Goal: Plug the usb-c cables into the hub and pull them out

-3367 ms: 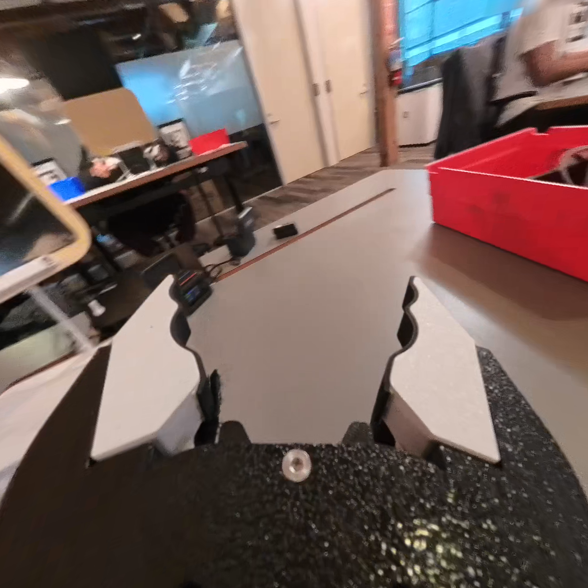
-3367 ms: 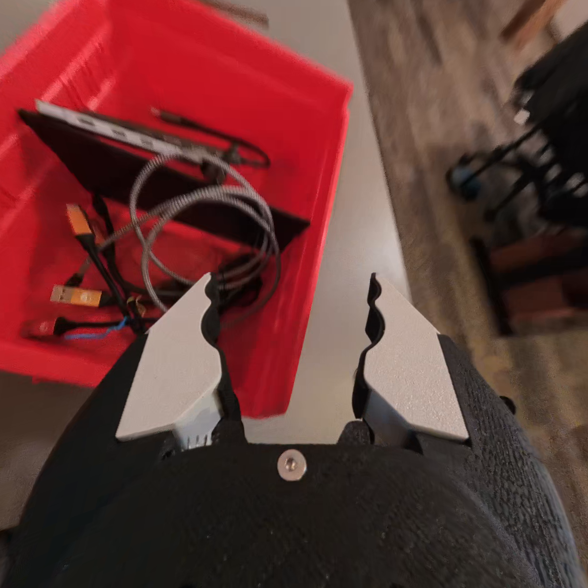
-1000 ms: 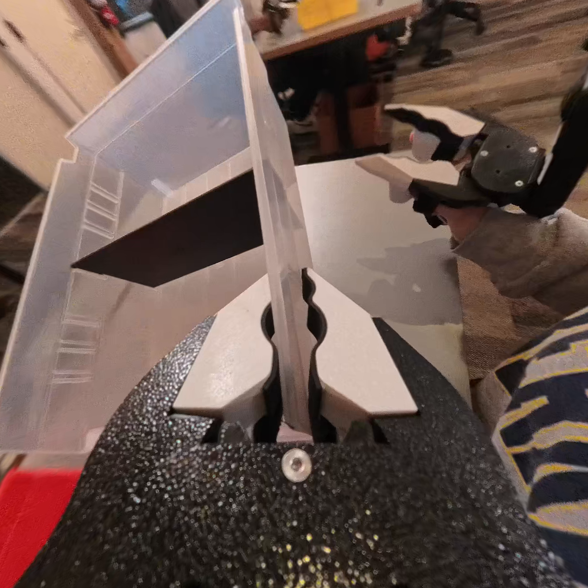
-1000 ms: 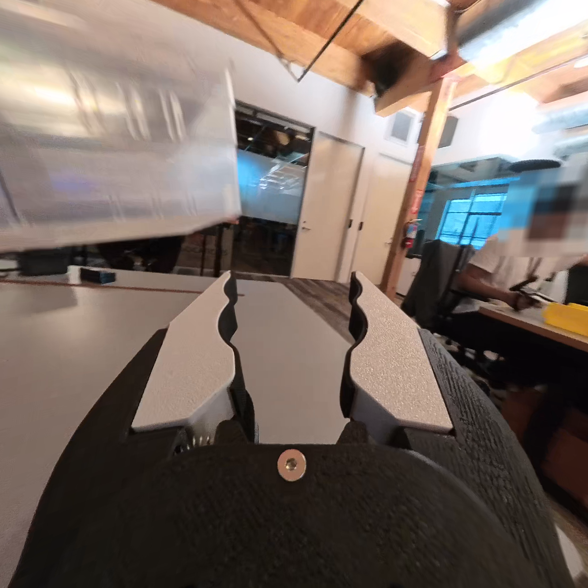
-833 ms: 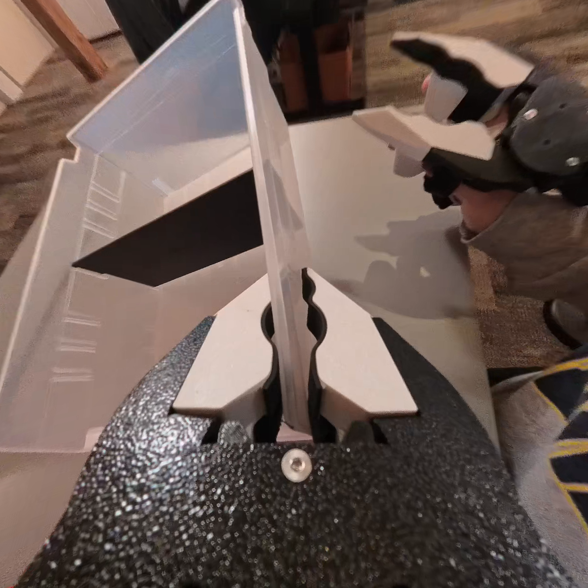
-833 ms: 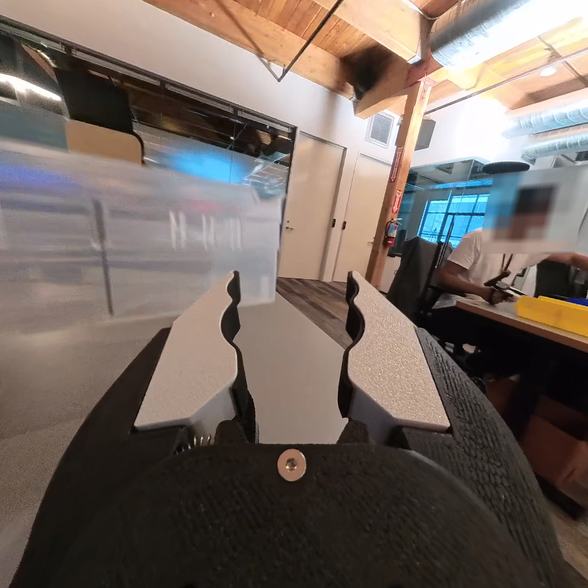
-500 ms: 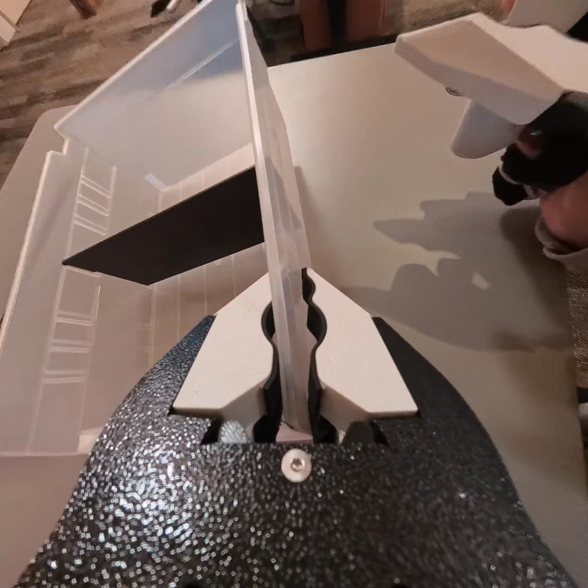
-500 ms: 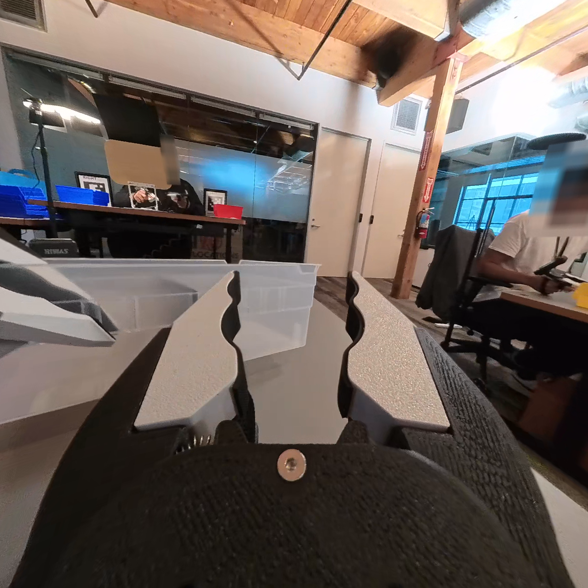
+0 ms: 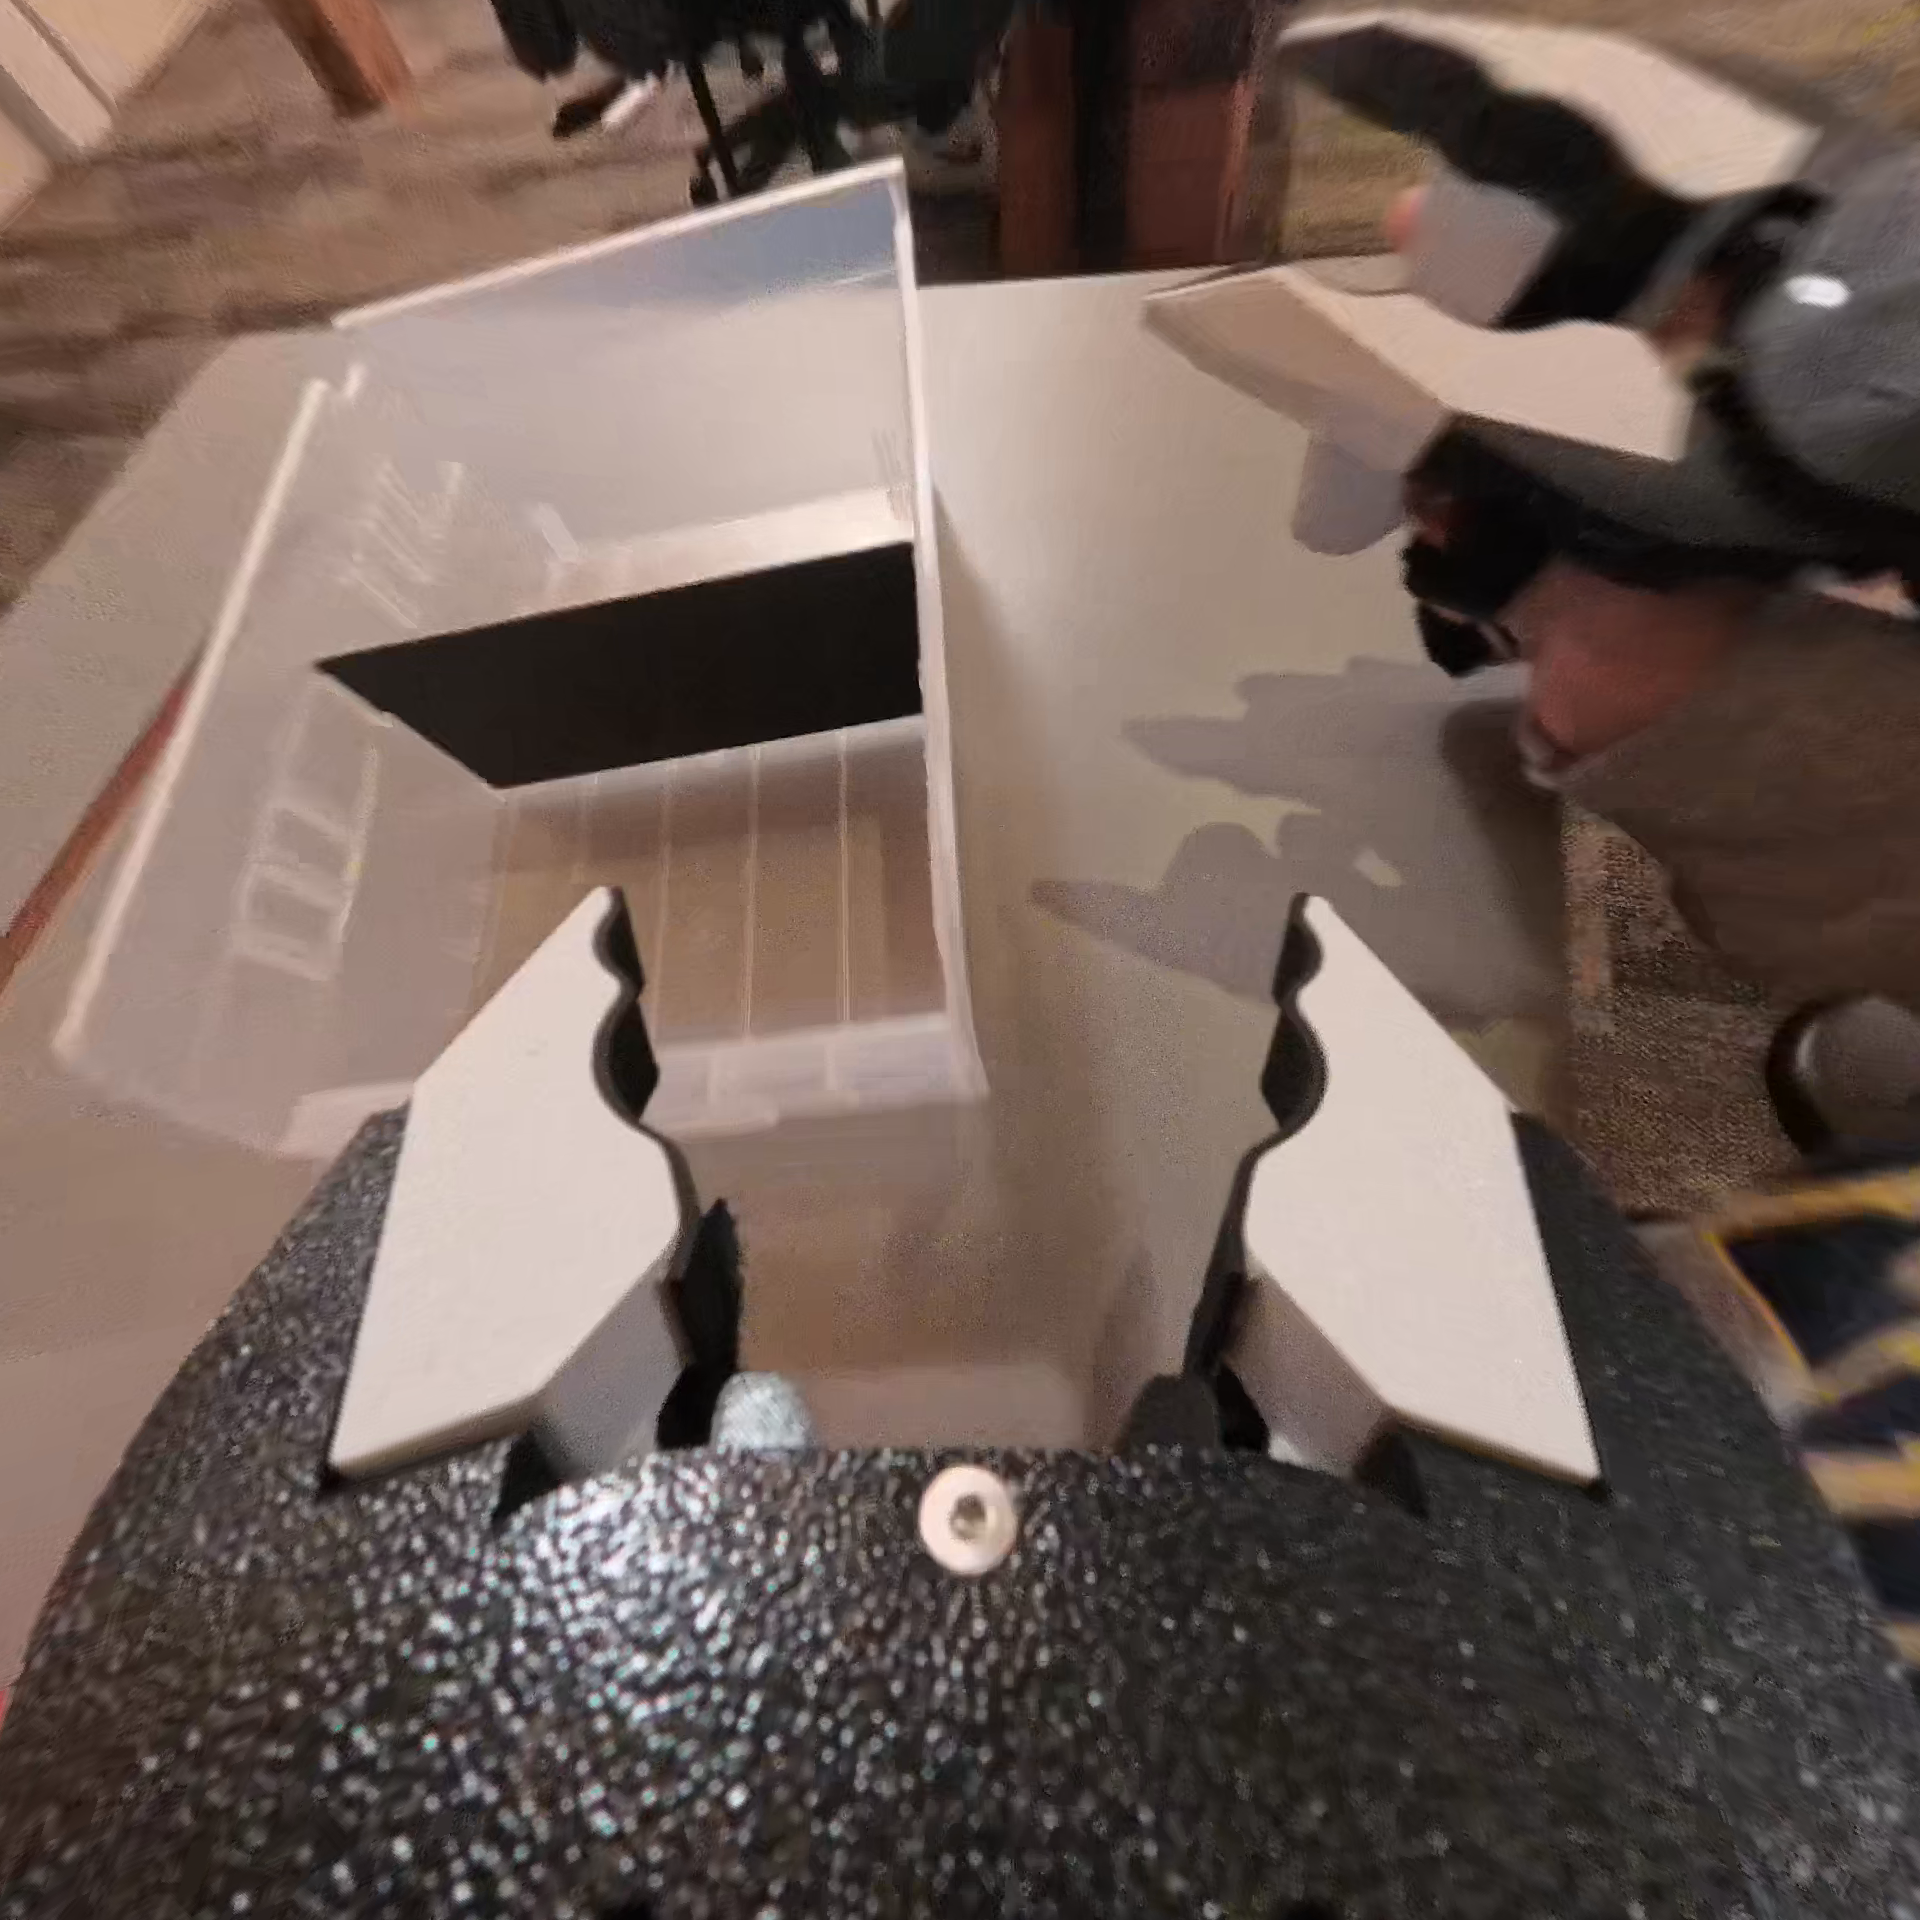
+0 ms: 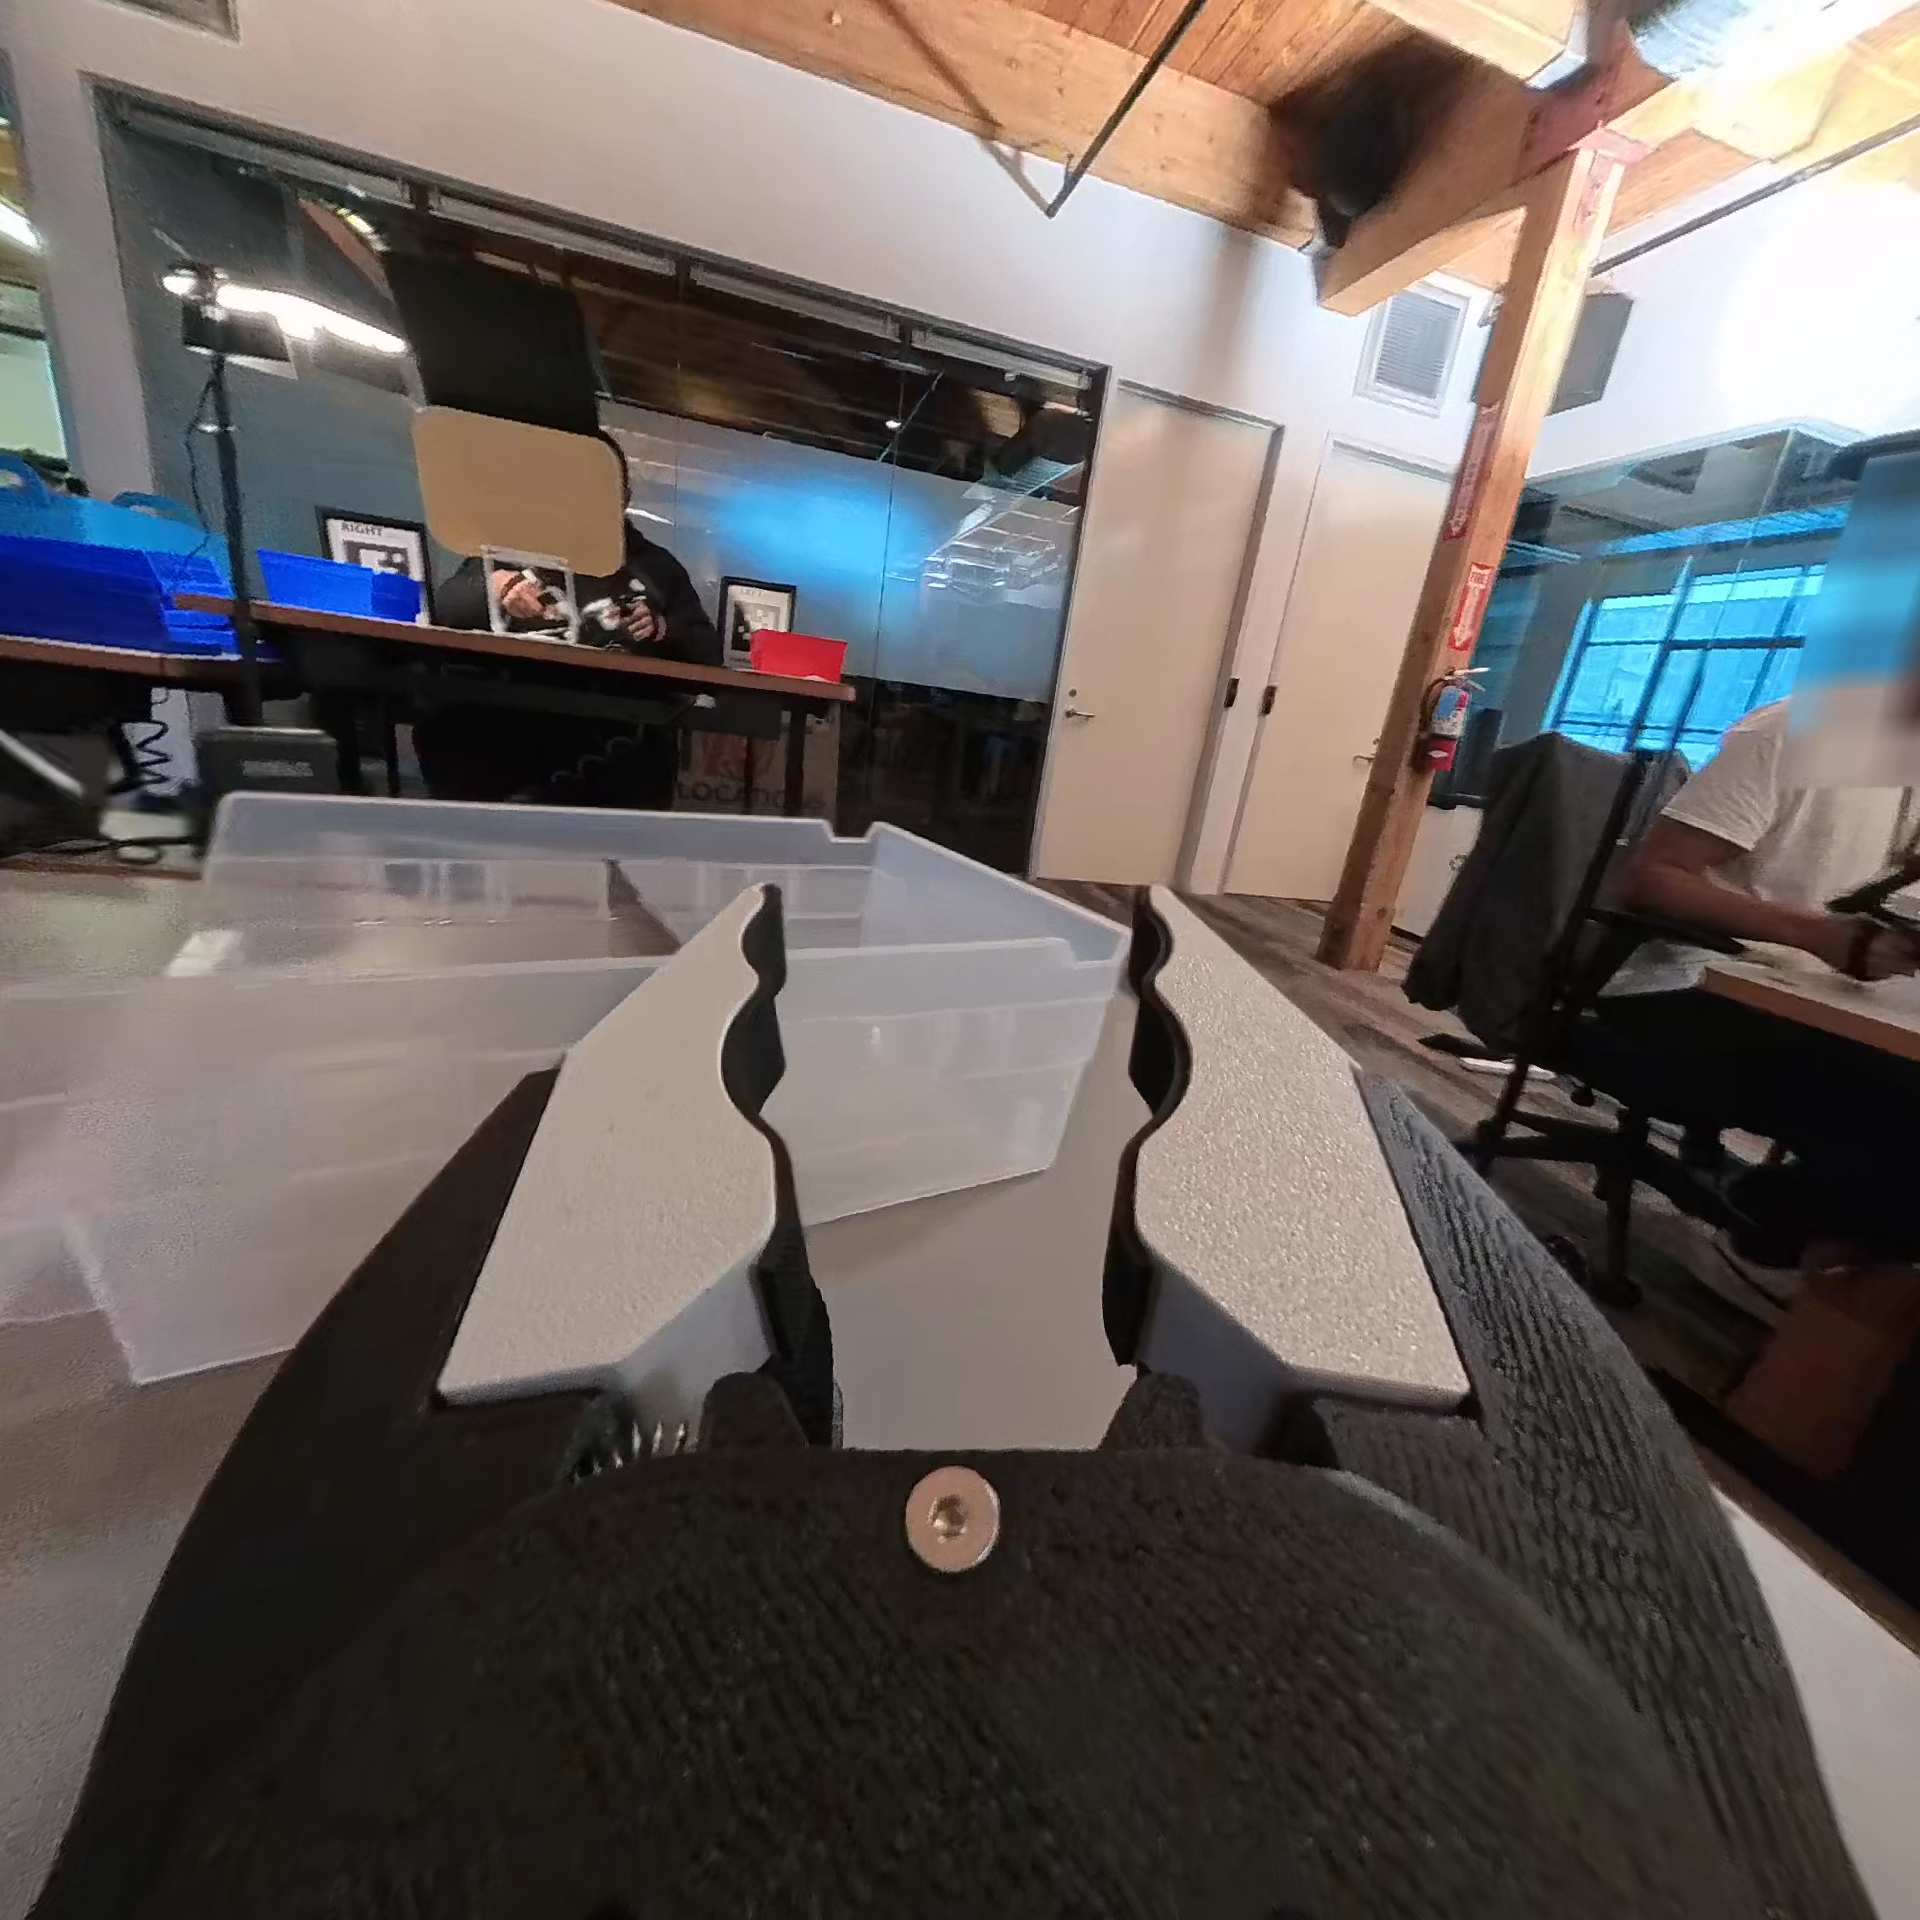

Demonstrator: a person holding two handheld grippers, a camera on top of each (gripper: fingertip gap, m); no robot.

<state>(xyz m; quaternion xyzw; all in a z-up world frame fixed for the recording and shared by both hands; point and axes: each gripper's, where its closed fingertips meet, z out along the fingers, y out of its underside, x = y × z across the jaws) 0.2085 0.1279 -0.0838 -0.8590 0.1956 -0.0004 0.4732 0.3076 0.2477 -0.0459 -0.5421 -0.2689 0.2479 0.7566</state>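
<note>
A clear plastic bin (image 9: 582, 540) with a black divider (image 9: 665, 665) inside rests on the grey table (image 9: 1091, 582). My left gripper (image 9: 956, 914) is open and empty just behind the bin's near right corner. My right gripper (image 10: 956, 904) is open and empty, pointing at the bin (image 10: 935, 1018) from its side; it also shows in the left wrist view (image 9: 1475, 343) at the upper right, held by a hand. No usb-c cables or hub are in view.
The table's far edge (image 9: 1091, 286) lies just beyond the bin. Office chairs and a seated person (image 10: 1766, 883) are to the right. Another person sits at a far desk (image 10: 520, 655) with blue bins and a red bin.
My left gripper has let go of the bin's wall and opened wide. The bin came down from a tilted, lifted position onto the table. My right gripper stayed open.
</note>
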